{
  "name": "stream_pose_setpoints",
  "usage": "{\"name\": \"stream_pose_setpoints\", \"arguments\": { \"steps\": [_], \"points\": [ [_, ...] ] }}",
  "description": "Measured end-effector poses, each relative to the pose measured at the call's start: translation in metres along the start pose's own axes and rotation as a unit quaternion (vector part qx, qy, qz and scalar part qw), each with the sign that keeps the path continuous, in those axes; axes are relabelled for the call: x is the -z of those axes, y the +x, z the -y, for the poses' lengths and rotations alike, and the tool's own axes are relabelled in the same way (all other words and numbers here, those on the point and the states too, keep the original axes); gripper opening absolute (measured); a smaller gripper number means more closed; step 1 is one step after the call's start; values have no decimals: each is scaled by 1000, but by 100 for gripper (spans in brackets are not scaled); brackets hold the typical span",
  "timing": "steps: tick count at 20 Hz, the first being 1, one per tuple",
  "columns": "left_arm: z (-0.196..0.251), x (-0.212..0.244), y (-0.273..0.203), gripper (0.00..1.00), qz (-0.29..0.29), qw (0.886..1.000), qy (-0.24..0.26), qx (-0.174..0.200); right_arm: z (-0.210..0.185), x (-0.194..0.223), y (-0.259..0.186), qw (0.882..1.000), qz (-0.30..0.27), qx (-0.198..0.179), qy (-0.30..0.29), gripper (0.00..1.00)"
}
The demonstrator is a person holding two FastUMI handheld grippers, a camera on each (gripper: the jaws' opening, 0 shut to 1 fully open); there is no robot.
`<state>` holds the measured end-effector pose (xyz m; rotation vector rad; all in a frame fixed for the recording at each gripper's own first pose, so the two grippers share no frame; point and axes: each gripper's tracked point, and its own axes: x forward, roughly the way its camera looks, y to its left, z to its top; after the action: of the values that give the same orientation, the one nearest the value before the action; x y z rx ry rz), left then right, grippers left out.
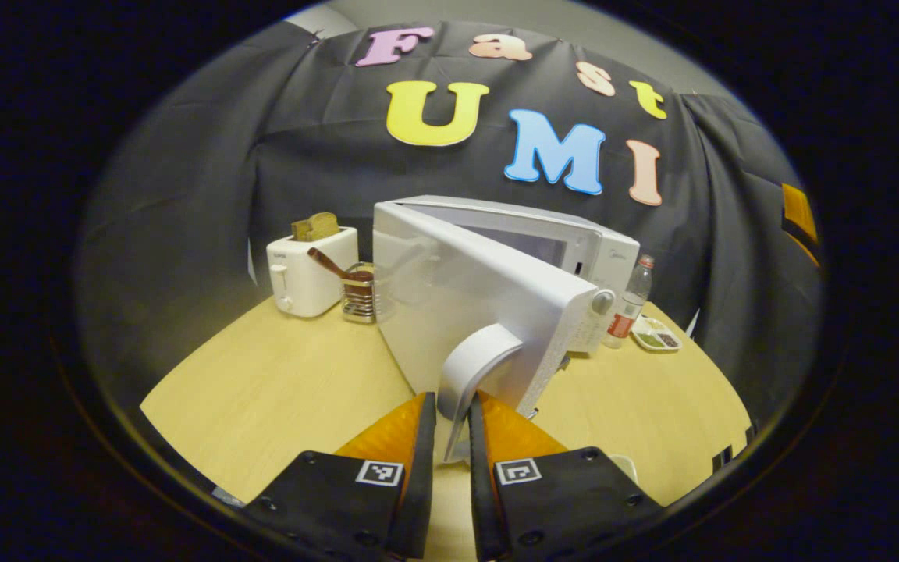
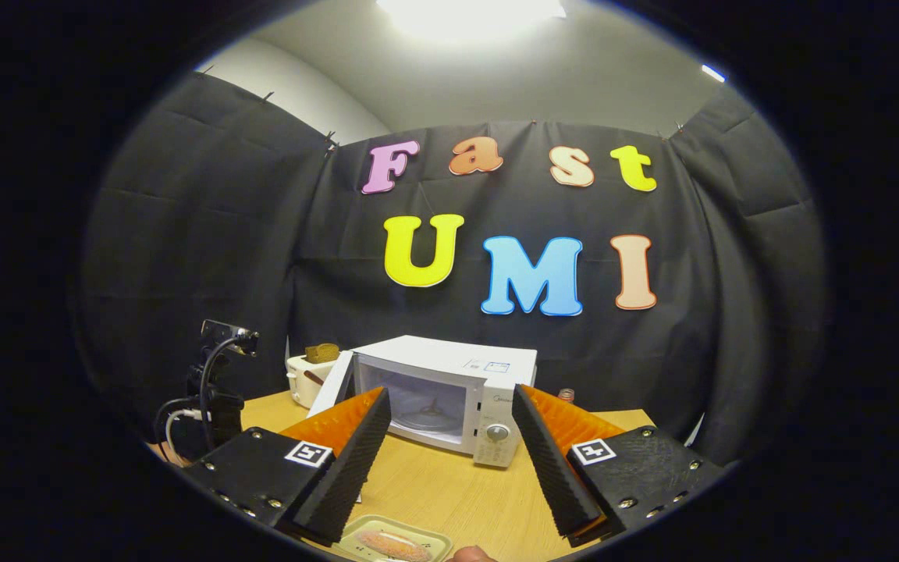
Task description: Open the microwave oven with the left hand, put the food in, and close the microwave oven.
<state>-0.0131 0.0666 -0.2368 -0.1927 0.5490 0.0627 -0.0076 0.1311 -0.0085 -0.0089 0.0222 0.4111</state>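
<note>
Door swung open on the left, food waiting at the near edge of the worktop.

In the left gripper view a toaster [image 1: 310,272] stands toward the far left of the worktop [image 1: 278,390]; right of it the microwave oven [image 1: 574,242] has its door [image 1: 465,304] swung well out, and the left gripper [image 1: 453,425] has its jaws narrowed on the door handle [image 1: 474,367], which runs roughly upright. The door looks stiff and hinged on its left edge, so I judge the handle the only sound hold. In the right gripper view the cavity faces the camera, the right gripper [image 2: 449,453] hangs with jaws wide and empty, and the food tray [image 2: 395,541] lies flat below them; likely light and shallow, best pinched by its rim, long axis across.
</note>
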Motion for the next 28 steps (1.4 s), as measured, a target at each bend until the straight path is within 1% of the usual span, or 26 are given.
{"name": "stream_pose_setpoints", "arguments": {
  "steps": [2,4,6,10,12,14,15,16,17,19,21,22,23,26,28],
  "points": [
    [-18,1,-6,29,-1,1000,-9,-13,-11,3,1,1000,-2,-6,5,96],
    [-37,0,-12,30,5,1000,-1,-25,-22,5,3,1000,-7,-11,8,96],
    [-57,-2,-16,29,9,999,8,-36,-32,7,4,1000,-10,-14,5,96],
    [-92,-5,-21,29,14,999,8,-44,-57,10,10,999,-18,-29,-4,96],
    [-106,-6,-25,29,16,999,4,-40,-68,10,14,999,-19,-34,-11,96],
    [-118,-5,-26,34,18,999,0,-36,-79,11,18,999,-23,-40,-19,96],
    [-124,-6,-26,36,19,999,-2,-35,-86,13,20,998,-27,-50,-25,96],
    [-130,-5,-26,47,19,999,-2,-34,-94,17,24,997,-36,-67,-33,96],
    [-134,-5,-26,48,20,999,-1,-32,-98,22,25,995,-44,-79,-42,96],
    [-145,-5,-31,54,26,999,13,-43,-97,32,27,991,-65,-97,-72,96],
    [-151,-5,-34,58,26,998,9,-54,-94,50,29,985,-93,-115,-93,96],
    [-152,-5,-37,63,26,998,5,-58,-92,59,32,981,-106,-125,-100,96],
    [-151,-4,-37,72,27,998,7,-64,-90,70,33,977,-123,-136,-107,96],
    [-149,-8,-49,73,37,995,20,-90,-82,104,36,963,-176,-171,-115,96],
    [-146,-13,-62,73,49,993,15,-103,-79,126,37,951,-210,-195,-118,96]
  ]
}}
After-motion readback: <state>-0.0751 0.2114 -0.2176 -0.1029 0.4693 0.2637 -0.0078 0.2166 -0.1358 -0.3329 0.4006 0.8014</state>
